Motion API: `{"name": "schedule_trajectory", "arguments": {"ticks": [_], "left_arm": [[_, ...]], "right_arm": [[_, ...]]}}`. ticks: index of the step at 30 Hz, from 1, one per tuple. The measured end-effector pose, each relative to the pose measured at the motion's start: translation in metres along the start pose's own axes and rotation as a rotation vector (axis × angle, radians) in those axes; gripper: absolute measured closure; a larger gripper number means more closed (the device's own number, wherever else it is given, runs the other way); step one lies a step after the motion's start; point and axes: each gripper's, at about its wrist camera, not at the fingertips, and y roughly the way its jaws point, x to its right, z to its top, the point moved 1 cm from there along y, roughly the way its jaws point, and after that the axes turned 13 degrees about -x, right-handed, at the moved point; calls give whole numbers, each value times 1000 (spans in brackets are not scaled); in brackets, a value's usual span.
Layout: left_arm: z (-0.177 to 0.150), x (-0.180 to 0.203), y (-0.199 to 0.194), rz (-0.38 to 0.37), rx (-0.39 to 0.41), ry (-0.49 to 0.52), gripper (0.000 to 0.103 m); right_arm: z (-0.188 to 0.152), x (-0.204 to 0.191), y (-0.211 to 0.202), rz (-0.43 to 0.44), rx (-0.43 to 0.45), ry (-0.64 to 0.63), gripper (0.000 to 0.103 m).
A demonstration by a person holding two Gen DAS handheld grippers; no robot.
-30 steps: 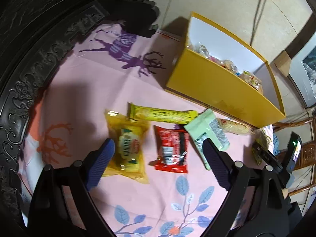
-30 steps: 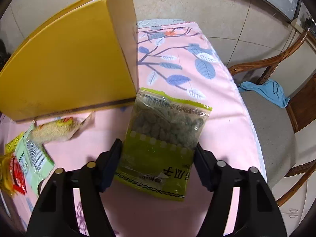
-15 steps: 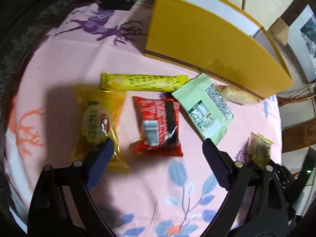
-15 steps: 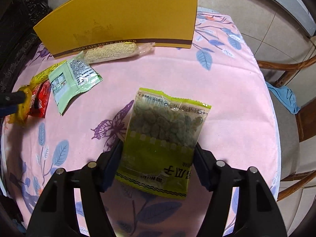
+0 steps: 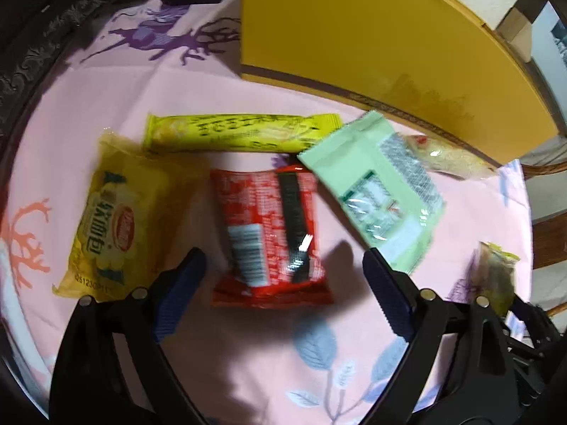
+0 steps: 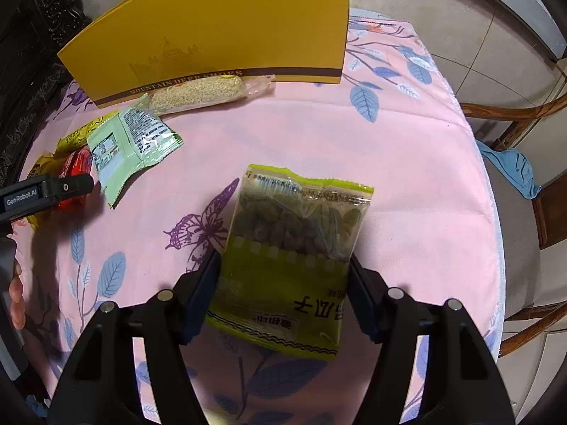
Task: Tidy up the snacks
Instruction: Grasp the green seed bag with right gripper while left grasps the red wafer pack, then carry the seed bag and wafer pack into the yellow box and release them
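Observation:
My left gripper (image 5: pixel 283 276) is open and empty, low over a red snack packet (image 5: pixel 269 226) that lies between its fingers. Beside it lie a yellow bread packet (image 5: pixel 120 219), a long yellow bar (image 5: pixel 241 132), a pale green packet (image 5: pixel 375 191) and a sesame stick (image 5: pixel 450 157). My right gripper (image 6: pixel 283 283) is shut on a green seed bag (image 6: pixel 294 248) and holds it above the pink tablecloth. That bag also shows at the right of the left wrist view (image 5: pixel 496 272). The yellow box (image 6: pixel 219 32) stands at the back.
The round table has a pink patterned cloth (image 6: pixel 407 177). A wooden chair (image 6: pixel 524 212) with a blue rag (image 6: pixel 514 170) stands at the right edge. Dark carved furniture (image 5: pixel 42 35) borders the left side. The left gripper also shows in the right wrist view (image 6: pixel 49 191).
My left gripper has dropped lower and closer to the red packet. My right gripper has pulled back from the yellow box with the green seed bag still held.

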Motion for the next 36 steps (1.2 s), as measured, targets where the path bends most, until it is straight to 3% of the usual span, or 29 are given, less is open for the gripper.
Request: {"name": "schedule_trajectory", "arguments": {"ticks": [2, 5, 7, 21, 36], "left_arm": [[2, -5, -3, 48, 25, -3, 39], [6, -15, -6, 51, 37, -14, 54], [5, -16, -7, 69, 50, -9, 58], [-14, -5, -41, -12, 90, -9, 60], [-8, 23, -87, -62, 149, 45, 60]], "right_arm": [[0, 0, 0, -3, 0, 2, 34], [0, -1, 1, -9, 2, 8, 34], [0, -2, 1, -12, 2, 10, 34], [-6, -2, -12, 12, 36, 23, 40], [14, -27, -70, 40, 162, -60, 40]]}}
